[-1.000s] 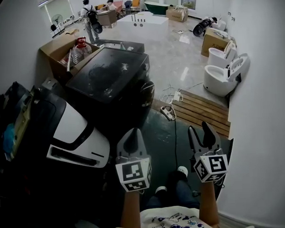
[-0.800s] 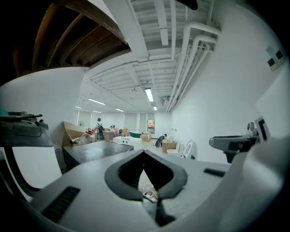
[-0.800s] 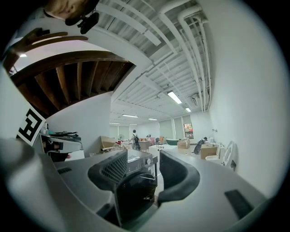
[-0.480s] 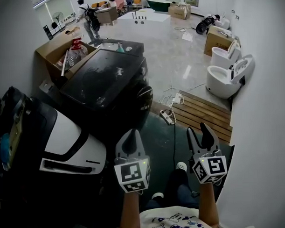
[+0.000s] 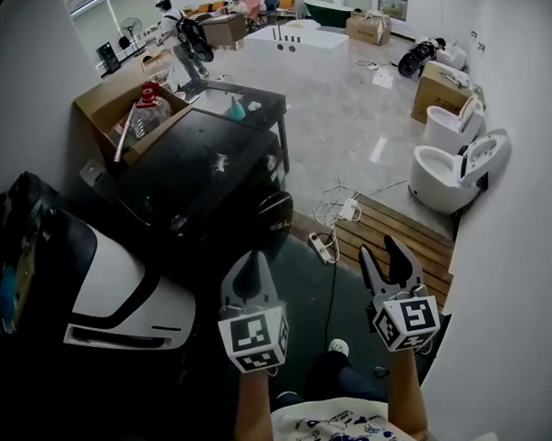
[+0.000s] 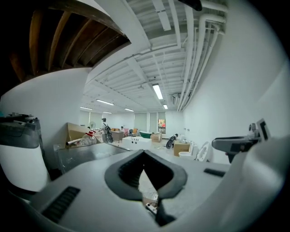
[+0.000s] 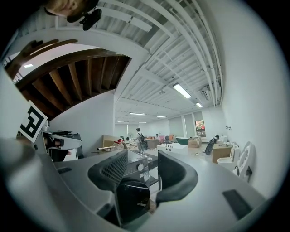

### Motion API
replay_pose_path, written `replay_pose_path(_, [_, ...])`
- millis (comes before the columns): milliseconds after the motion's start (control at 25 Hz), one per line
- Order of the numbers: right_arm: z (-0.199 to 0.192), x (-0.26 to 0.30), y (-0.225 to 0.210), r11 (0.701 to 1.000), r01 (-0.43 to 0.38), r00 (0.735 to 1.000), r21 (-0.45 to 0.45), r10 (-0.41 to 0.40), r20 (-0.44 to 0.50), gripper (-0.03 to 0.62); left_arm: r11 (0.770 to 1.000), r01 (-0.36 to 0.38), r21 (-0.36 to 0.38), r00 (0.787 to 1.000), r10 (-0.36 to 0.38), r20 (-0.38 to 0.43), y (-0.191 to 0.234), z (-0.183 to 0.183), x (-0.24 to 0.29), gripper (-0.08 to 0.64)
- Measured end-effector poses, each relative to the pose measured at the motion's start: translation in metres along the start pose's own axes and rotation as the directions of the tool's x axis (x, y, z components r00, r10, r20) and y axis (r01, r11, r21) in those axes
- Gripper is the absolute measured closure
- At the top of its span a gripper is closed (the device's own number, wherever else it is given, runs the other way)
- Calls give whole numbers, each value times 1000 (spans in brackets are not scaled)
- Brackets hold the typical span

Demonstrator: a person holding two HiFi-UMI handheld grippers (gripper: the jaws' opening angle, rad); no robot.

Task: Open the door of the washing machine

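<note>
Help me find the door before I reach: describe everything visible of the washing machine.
The washing machine is a black, glossy front-loader standing upright just ahead. Its flat top shows pale smudges. A light knob sits on the front panel above the round dark door, which looks shut.

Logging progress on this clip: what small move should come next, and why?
Probably advance the open right gripper toward the round dark door of the black front-loading washing machine: the door looks shut, and that gripper hangs short of it.
</note>
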State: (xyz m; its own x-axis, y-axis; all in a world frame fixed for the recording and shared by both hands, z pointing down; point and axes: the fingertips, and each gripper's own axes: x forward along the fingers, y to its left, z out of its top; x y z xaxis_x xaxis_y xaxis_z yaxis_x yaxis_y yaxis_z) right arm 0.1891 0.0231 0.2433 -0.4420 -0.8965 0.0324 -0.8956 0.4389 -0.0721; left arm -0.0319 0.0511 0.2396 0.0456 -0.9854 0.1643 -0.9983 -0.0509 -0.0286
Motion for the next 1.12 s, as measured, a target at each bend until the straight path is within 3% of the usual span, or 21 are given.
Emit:
replay_pose_path(440, [-11,61,-61,993,-115,991,-28,113,-68,373,995,-96,-7,995,95,-35,-29,2,65,560])
replay_pose_path(920, [-49,113,-54,966,-244,958,-89,226,-177,373,990,-140,-14,983,137,-123,-14,-31,102,560])
replay_pose_path(1120, [-62,151,-54,961,-262,947,-85,239,-216,374,990,-140,-31,981,135,-140,0,-37,138,559])
